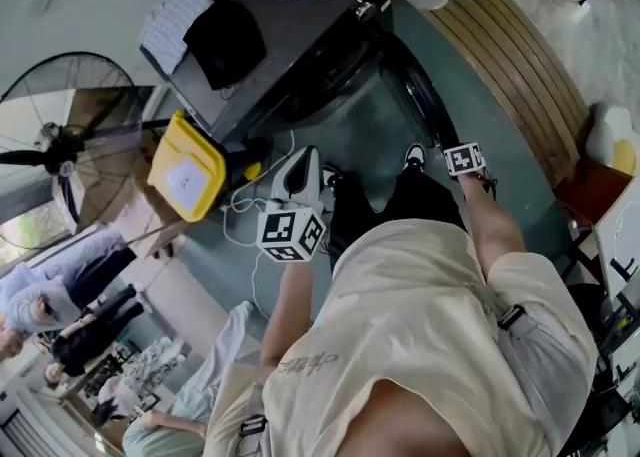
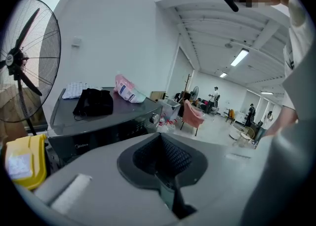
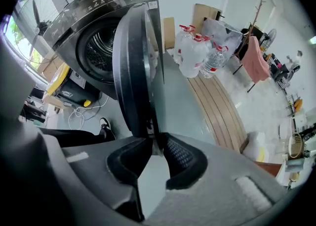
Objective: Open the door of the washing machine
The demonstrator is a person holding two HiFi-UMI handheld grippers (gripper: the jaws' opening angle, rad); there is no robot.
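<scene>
**Gripping the edge of the open door (image 3: 132, 67)**

The door stands well out from the front of the washing machine (image 3: 94, 12), seen nearly edge-on in the right gripper view, and the round drum opening (image 3: 101, 52) behind it is uncovered. The right gripper (image 3: 154, 141) points down at the lower rim of the door. Its two dark pads are pressed on that rim from either side, so the claw is clamped on the door.

The left gripper (image 2: 159, 137) holds nothing. Its pads meet at the tips with nothing between them, and it is aimed toward the machine's flat grey top from the side.

On that top lie a black cloth (image 2: 94, 102), a white folded cloth (image 2: 74, 90) behind it and a pink-and-white packet (image 2: 127, 89). A yellow container (image 2: 22, 160) stands on the floor just beside the machine, near a large standing fan (image 2: 22, 62). On the machine's other side, clear water bottles (image 3: 195, 49) stand at the end of a slatted wooden platform (image 3: 217, 106).
</scene>
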